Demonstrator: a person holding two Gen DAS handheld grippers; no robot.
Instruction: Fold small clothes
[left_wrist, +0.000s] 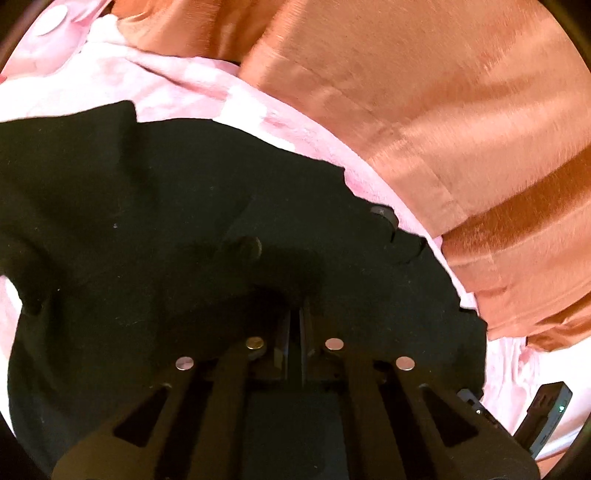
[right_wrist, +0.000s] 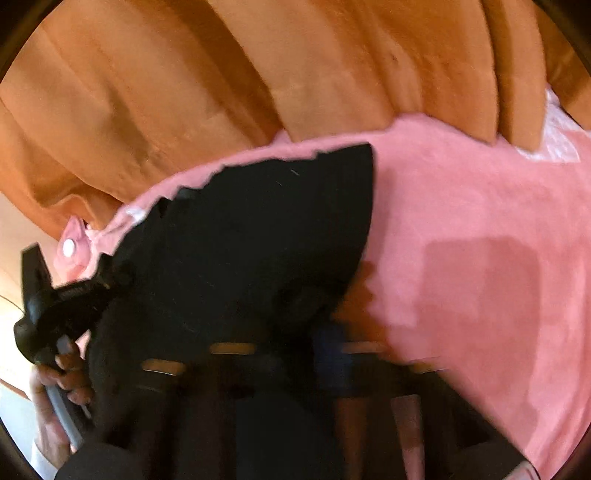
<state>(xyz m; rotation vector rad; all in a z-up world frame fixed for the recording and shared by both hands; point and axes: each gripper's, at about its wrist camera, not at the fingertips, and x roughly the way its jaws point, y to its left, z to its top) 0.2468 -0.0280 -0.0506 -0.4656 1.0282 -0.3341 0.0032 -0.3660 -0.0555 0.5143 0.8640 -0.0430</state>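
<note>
A small black garment (left_wrist: 155, 206) lies on a pink blanket (left_wrist: 192, 92). In the left wrist view my left gripper (left_wrist: 295, 314) is shut on the garment's near edge, jaws almost together, with cloth bunched around the tips. In the right wrist view, which is blurred by motion, the same black garment (right_wrist: 258, 229) spreads over the pink blanket (right_wrist: 480, 240). My right gripper (right_wrist: 299, 306) sits at the garment's near right edge with black cloth bunched at its tips and looks shut on it. The left gripper's body (right_wrist: 62, 299) and the hand holding it show at the left.
Orange pleated fabric (left_wrist: 424, 110) hangs behind the blanket and fills the upper part of both views (right_wrist: 221, 74). A pink fold with a white button (right_wrist: 69, 246) lies at the blanket's left end. The right gripper's body (left_wrist: 546, 413) shows at the lower right of the left view.
</note>
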